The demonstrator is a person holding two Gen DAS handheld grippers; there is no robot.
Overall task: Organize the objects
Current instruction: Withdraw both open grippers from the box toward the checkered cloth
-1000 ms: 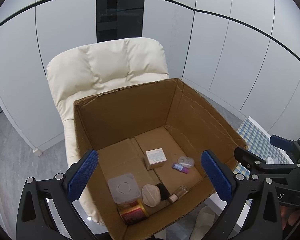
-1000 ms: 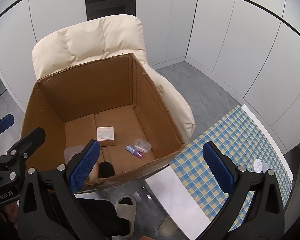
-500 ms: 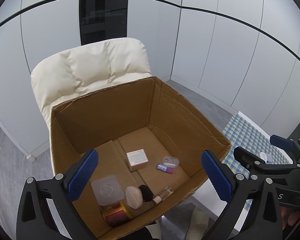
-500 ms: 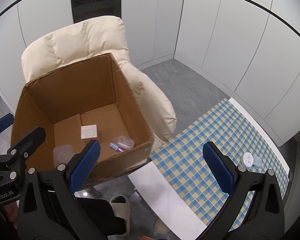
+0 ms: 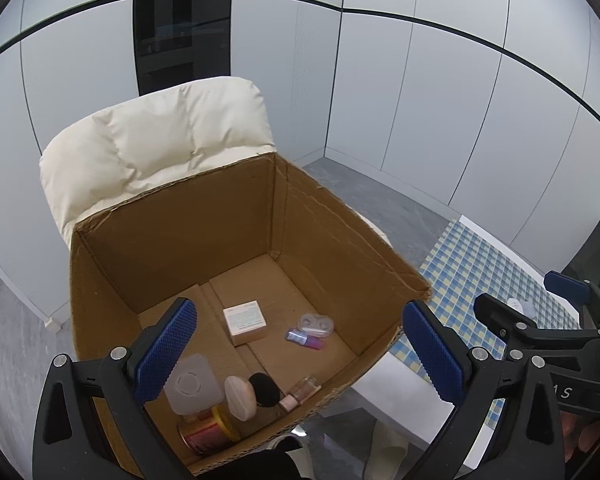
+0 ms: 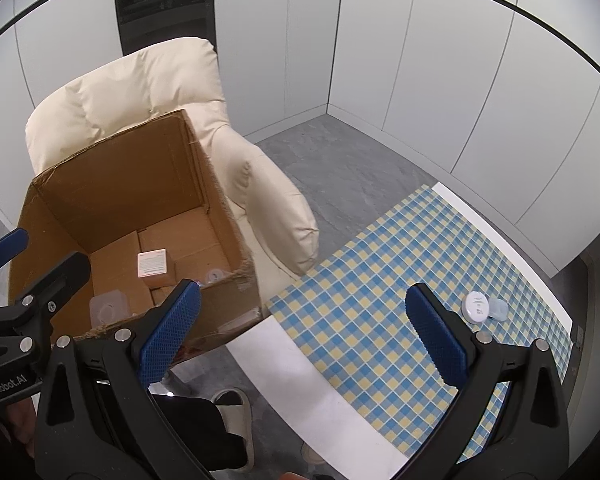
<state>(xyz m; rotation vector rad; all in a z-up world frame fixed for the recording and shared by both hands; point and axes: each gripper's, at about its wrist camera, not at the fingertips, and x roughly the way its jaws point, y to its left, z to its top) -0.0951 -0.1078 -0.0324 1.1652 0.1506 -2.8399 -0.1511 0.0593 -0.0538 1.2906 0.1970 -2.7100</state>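
Observation:
An open cardboard box (image 5: 332, 236) (image 6: 112, 184) sits on a cream armchair. Inside lie a small white-topped carton (image 5: 245, 321) (image 6: 153, 267), a clear contact lens case (image 5: 316, 325), a small purple bottle (image 5: 305, 339), a clear square lid (image 5: 192, 382), a red and gold can (image 5: 208, 432), a powder puff (image 5: 241, 398) and a small vial (image 5: 300, 392). A small white round jar (image 6: 477, 307) with a clear piece beside it lies on the checked cloth. My left gripper (image 5: 300, 352) is open and empty over the box. My right gripper (image 6: 306, 334) is open and empty over the cloth.
The cream armchair (image 5: 156, 148) (image 6: 268, 200) stands by white wall panels. A white table with a blue and yellow checked cloth (image 6: 400, 272) (image 5: 472, 264) lies right of the box. A slippered foot (image 6: 232, 408) shows on the grey floor below.
Both grippers have pulled back and swung right, away from the box. The right wrist view now takes in more of the checked cloth and the white jar. Both stay open.

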